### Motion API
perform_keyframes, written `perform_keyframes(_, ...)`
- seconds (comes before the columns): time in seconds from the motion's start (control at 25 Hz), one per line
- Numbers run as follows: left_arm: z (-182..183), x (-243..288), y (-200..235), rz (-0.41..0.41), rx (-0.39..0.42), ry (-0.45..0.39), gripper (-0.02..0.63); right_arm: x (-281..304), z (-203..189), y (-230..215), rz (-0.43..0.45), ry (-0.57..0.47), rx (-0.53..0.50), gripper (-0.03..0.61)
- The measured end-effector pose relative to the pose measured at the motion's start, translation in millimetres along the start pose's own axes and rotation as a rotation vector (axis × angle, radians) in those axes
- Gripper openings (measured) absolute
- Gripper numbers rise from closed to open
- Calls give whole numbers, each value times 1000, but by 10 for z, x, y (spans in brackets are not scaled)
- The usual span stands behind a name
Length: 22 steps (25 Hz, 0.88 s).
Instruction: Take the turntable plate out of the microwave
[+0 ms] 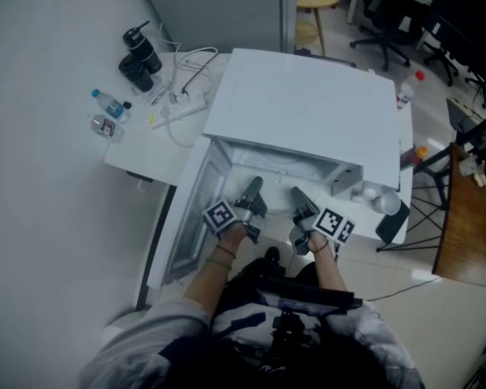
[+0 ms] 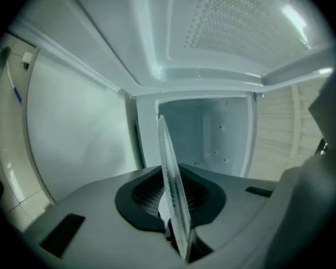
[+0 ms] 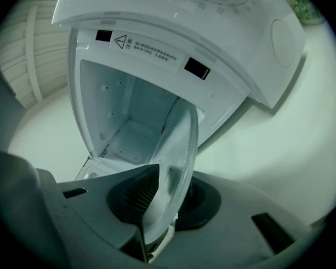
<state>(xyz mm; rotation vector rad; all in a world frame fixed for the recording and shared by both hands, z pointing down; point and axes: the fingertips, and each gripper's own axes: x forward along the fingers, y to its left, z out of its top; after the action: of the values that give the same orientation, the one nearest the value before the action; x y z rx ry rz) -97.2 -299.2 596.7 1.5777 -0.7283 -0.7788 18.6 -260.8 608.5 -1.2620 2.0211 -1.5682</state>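
Note:
The turntable plate (image 2: 173, 189) is clear ribbed glass, seen edge-on in the left gripper view. My left gripper (image 2: 176, 234) is shut on its rim. In the right gripper view the same plate (image 3: 182, 139) stands tilted between the pads of my right gripper (image 3: 157, 228), which is shut on it too. Behind it is the white microwave's open cavity (image 3: 129, 122), whose floor is bare. In the head view both grippers, left (image 1: 254, 186) and right (image 1: 298, 194), point into the microwave (image 1: 308, 112) mouth; the plate is hard to make out there.
The microwave door (image 1: 190, 217) hangs open to the left. On the white table behind are a power strip (image 1: 178, 108), water bottles (image 1: 109, 104) and a black device (image 1: 142, 55). A grey cup-like thing (image 1: 381, 199) sits right of the microwave. Chairs (image 1: 389, 14) stand beyond.

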Motion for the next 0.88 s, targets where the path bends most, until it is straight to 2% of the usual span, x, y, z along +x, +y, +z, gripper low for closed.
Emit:
perform_keyframes(0.12, -43, -81, -11, 29, 50, 9, 25, -46, -65, -14, -17, 27, -24, 92)
perform_keyframes(0.32, -101, -178, -49, 46, 91, 27, 26, -130, -121, 5, -6, 50, -44, 94)
perform_keyframes(0.56, -209, -320, -217, 33, 77, 11, 25, -281, -190, 83, 22, 70, -63, 97)
perform_keyframes(0.68, -281, -459, -278, 52, 89, -8, 25, -415, -237, 127, 30, 88, -93, 98)
perform_keyframes(0.88, -480, -694, -423, 40, 103, -54, 25, -664, -359, 210, 69, 118, -103, 100)
